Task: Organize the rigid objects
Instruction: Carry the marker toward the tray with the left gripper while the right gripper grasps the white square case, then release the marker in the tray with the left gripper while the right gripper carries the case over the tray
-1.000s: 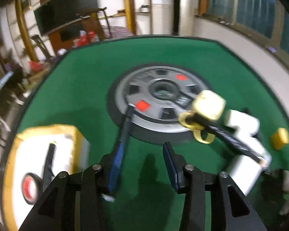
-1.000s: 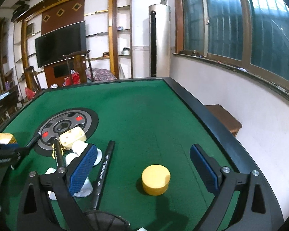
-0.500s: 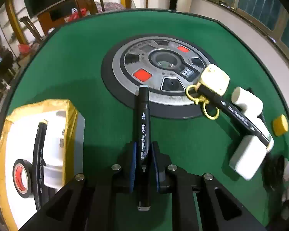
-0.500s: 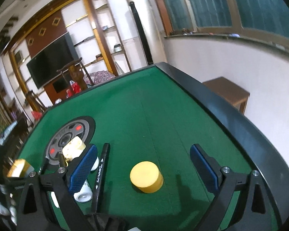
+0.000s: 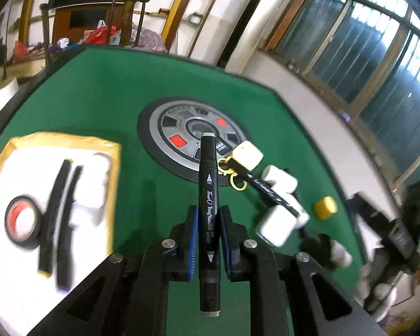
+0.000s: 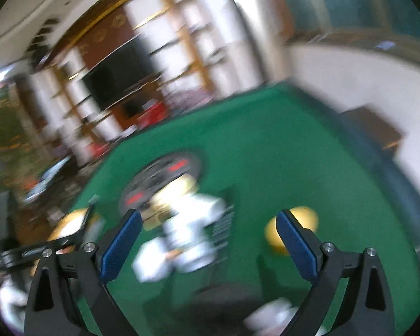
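Note:
My left gripper (image 5: 208, 218) is shut on a black marker (image 5: 208, 179), held off the green table (image 5: 120, 89) and pointing away along the fingers. To its left lies a yellow-rimmed white tray (image 5: 110, 151) holding two black pens (image 5: 59, 204), a tape roll (image 5: 21, 218) and white pieces. On the right sit a cream keyring tag (image 5: 247, 156), another black marker (image 5: 268, 193), white blocks (image 5: 277, 224) and a yellow cap (image 5: 325, 207). In the blurred right wrist view my right gripper (image 6: 207, 236) stands open above the white blocks (image 6: 187, 232), with the yellow cap (image 6: 305, 215) behind its right finger.
A round grey wheel-patterned disc (image 5: 182, 137) lies at the table's middle. The table's dark raised edge (image 5: 316, 140) runs along the right, near a white wall and windows. A hand and the other gripper (image 5: 389, 224) show at the far right of the left wrist view.
My left gripper closed on the black marker, then lifted it off the table and swung toward the tray side. The right gripper rolled and swung left, blurring its view, still open.

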Demonstrator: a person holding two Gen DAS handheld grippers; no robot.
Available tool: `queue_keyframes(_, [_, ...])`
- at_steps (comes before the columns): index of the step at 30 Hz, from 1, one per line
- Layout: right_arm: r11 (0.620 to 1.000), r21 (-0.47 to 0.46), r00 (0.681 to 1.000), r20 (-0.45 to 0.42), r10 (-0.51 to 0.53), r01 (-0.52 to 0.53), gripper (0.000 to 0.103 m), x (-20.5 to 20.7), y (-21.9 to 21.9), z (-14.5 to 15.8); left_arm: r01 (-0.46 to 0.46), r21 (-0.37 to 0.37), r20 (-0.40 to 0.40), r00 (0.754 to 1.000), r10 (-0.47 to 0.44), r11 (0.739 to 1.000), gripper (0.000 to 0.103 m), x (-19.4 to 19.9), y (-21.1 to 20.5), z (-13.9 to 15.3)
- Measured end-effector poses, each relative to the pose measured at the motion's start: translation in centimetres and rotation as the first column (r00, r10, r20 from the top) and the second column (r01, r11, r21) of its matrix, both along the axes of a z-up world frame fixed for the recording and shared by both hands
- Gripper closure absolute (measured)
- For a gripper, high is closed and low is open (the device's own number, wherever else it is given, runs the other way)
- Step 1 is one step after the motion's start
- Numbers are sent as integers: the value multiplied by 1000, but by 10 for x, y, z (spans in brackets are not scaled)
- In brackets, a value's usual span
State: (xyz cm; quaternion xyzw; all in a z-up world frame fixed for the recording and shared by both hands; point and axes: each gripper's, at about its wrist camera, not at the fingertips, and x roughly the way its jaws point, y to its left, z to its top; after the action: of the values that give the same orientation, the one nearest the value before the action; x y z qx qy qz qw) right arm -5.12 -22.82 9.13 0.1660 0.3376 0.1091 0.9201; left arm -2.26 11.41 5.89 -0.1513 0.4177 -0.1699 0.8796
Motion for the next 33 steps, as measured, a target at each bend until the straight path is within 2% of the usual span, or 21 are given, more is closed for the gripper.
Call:
queue_keyframes(3, [991,69,987,-109,118,-111,6,10,33,-10,-17,-64,36,999,20,998,89,-27,30,11])
queue_keyframes(7, [988,107,968,-214,131,-110,6,19,62,-30,-56,-92,72,995,63,994,89,-55,65,28])
queue_keyframes(12, [1000,11,956,-291,30,-28,7,35,87,-44,-137,-54,84,986,142,989,89,-68,104,24])
queue_keyframes(14, [996,-87,957,-287,-38,13,10,45,98,-46,-167,-51,66,983,170,985,89,-68,119,16])
queue_keyframes(16, [980,-198,955,-284,-90,33,18,54,114,-51,-190,-52,44,980,193,980,89,-67,129,8])
queue_keyframes(18, [965,-262,930,-349,-114,20,38,64,123,-64,-205,-45,38,978,207,978,89,-68,136,2])
queue_keyframes(20, [950,-310,940,-315,-132,30,47,60,125,-65,-220,-37,29,975,221,975,89,-66,142,-3])
queue_keyframes(21, [949,-313,941,-310,-134,32,47,59,125,-64,-223,-33,24,974,224,974,89,-65,145,-5])
queue_keyframes(25, [968,-252,946,-309,-101,21,47,50,120,-61,-235,11,-5,972,236,972,89,-51,152,-9])
queue_keyframes(29, [981,-194,963,-266,-51,-1,47,34,122,-37,-237,30,-61,969,239,971,88,-29,163,-21])
queue_keyframes(33, [986,-154,972,-231,30,-67,47,27,142,-11,-239,64,-119,962,246,969,88,-3,165,-34])
